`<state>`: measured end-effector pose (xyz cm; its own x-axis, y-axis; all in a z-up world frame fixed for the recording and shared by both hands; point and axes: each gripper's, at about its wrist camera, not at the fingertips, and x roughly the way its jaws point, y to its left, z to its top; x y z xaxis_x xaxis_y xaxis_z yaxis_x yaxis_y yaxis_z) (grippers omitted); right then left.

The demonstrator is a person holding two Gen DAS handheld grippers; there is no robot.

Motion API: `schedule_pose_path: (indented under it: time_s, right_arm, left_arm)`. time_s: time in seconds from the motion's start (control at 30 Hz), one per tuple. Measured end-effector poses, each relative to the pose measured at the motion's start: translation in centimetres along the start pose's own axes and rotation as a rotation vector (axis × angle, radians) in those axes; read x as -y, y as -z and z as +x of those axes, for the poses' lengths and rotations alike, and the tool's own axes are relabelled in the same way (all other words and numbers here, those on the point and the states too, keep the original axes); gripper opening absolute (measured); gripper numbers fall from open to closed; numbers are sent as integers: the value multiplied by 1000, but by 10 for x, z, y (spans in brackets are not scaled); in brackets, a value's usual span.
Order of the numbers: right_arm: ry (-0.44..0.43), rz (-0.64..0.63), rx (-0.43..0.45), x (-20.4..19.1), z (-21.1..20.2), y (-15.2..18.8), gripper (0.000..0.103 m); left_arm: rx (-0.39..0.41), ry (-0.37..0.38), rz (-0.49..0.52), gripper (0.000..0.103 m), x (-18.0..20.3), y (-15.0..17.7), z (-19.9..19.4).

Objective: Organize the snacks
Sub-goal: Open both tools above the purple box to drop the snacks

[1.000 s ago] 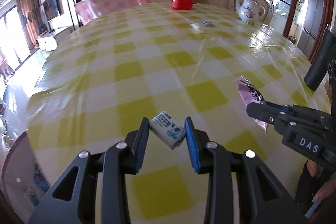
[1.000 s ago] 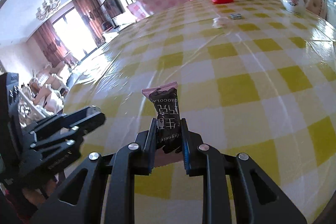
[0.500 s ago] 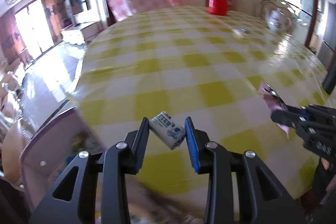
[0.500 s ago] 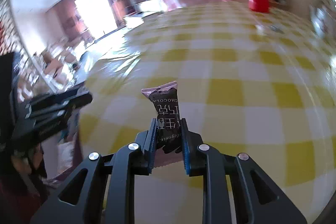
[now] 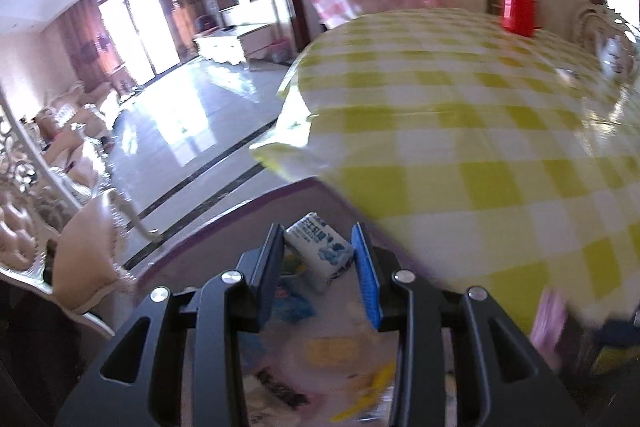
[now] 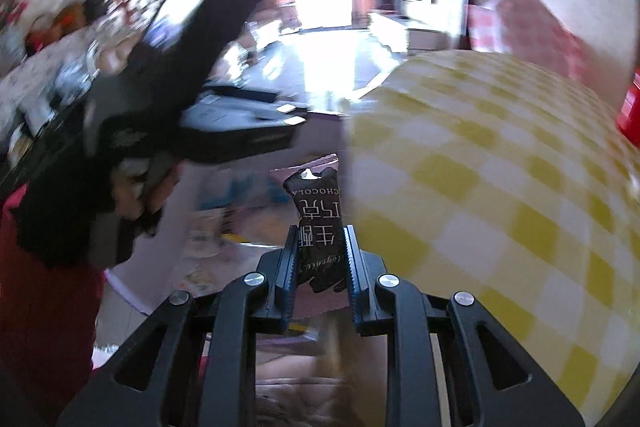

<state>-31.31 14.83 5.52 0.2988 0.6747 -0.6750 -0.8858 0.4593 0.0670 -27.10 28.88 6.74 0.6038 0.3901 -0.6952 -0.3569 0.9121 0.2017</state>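
Snacks ride in both grippers beside the counter: left gripper clamps a milk candy, right gripper a chocolate bar. We should release them low over the purple bin.

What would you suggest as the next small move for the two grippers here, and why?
Probably lower both a little and then open them. The left gripper holds the white-and-blue snack packet and the right gripper the dark chocolate bar, and both hang beyond the checked tablecloth edge, over the purple-rimmed container that already holds wrappers.
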Motion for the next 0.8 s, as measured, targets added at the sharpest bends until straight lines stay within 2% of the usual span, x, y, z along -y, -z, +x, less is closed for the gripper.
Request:
schedule_pose_path:
  time_s: [0.03,0.1,0.13,0.2,0.27,0.37,0.47,0.53,0.67,0.7,0.8]
  right_arm:
    - [-19,-21,0,-7,4,-1,24]
    - [-84,-65,22,-21,12,-5,36]
    - [-90,-66,28,-23,15,-6,51]
    - [-92,-49,46,-20,13,-5,53]
    - [-78,-27,69,-8,3,-3,53]
    - [-36,45,104,28,-14,2,53]
    - [50,143,132,76,-38,13,56]
    - [138,201,134,108,-52,24,60]
    - [326,335,125,176,-73,48,63]
    - [360,377,121,193,-78,55,63]
    - [447,539,124,251,-101,80,65]
  left_arm:
    - [-9,-27,-7,40,-7,0,2]
    - [-21,-101,-28,67,-17,1,5]
    - [-17,-160,-37,86,-22,1,5]
    - [2,-233,-43,90,-26,0,1]
    - [13,-230,-46,97,-25,-1,-2]
    - [26,-222,-37,97,-13,-3,-3]
    - [35,-215,-17,98,10,-9,-4]
    - [36,-141,-17,98,35,-17,-7]
    - [28,164,-70,101,93,-47,-23]
    - [33,268,-83,101,115,-61,-27]
    - [41,407,-110,101,177,-100,-22]
